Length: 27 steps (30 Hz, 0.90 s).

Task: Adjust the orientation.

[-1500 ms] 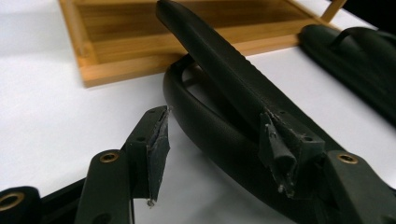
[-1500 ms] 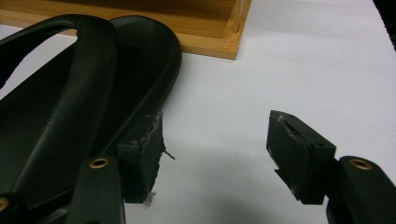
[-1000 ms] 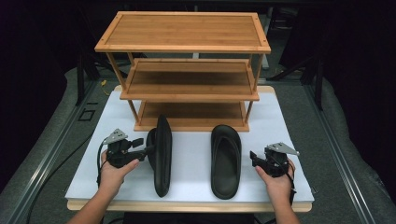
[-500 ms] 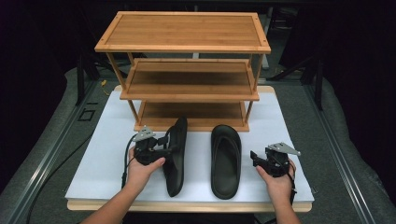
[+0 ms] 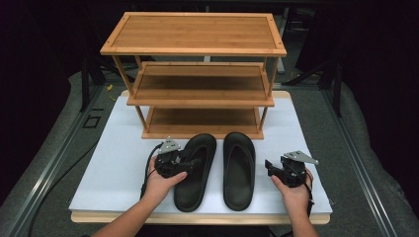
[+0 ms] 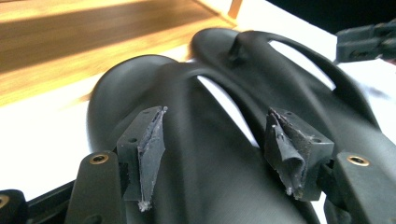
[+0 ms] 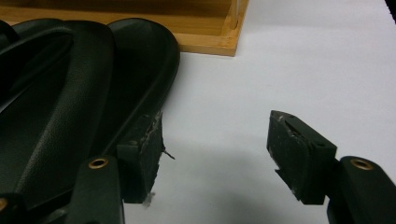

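Jaws of left gripper (image 5: 193, 163) just closing, spread wide over left sandal (image 5: 196, 173), unpressed, right gripper (image 5: 269, 167) jaws held wide beside right sandal (image 5: 239, 170).

high view looks down on my table; my gripper cameras sit close, sharing the sandals (image 5: 217, 170) and rack (image 5: 197, 79).

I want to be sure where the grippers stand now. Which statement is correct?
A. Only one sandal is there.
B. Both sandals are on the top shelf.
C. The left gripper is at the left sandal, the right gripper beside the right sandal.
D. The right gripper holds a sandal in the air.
C: the left gripper reaches over the left sandal, while the right gripper waits open beside the right sandal on the white table.
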Each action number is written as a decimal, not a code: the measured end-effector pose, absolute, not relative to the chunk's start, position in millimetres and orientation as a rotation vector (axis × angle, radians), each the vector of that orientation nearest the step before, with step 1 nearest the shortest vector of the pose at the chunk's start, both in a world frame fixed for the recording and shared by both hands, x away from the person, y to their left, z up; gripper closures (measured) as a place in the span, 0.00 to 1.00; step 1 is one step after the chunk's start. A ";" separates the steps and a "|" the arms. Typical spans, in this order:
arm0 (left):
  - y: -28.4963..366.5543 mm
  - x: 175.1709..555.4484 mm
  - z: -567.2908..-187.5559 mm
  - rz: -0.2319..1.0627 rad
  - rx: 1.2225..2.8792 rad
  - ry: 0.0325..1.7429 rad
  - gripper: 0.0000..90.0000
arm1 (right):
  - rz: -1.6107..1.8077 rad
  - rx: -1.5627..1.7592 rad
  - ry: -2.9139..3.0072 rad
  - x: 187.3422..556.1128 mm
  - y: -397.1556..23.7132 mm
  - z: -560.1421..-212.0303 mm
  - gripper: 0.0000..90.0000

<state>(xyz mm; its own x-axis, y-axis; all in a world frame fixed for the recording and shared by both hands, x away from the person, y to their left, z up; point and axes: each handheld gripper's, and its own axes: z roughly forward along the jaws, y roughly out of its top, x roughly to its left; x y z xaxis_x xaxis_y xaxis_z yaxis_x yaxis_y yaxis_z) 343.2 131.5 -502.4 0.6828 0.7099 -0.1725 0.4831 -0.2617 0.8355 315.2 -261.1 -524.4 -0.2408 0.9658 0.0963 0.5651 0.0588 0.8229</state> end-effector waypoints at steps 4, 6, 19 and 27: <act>150.1 338.5 -506.2 0.360 1.946 0.946 0.43 | 1.070 1.520 1.844 315.2 -260.9 -524.2 0.40; 158.4 336.4 -509.7 0.349 1.933 0.969 0.45 | 1.066 1.521 1.848 315.2 -260.7 -524.2 0.40; 153.6 331.6 -528.9 0.288 1.953 0.955 0.60 | 1.067 1.520 1.861 314.8 -260.3 -523.6 0.40; 159.4 332.9 -523.9 0.267 1.981 0.974 0.78 | 1.070 1.519 1.852 315.2 -260.5 -524.2 0.40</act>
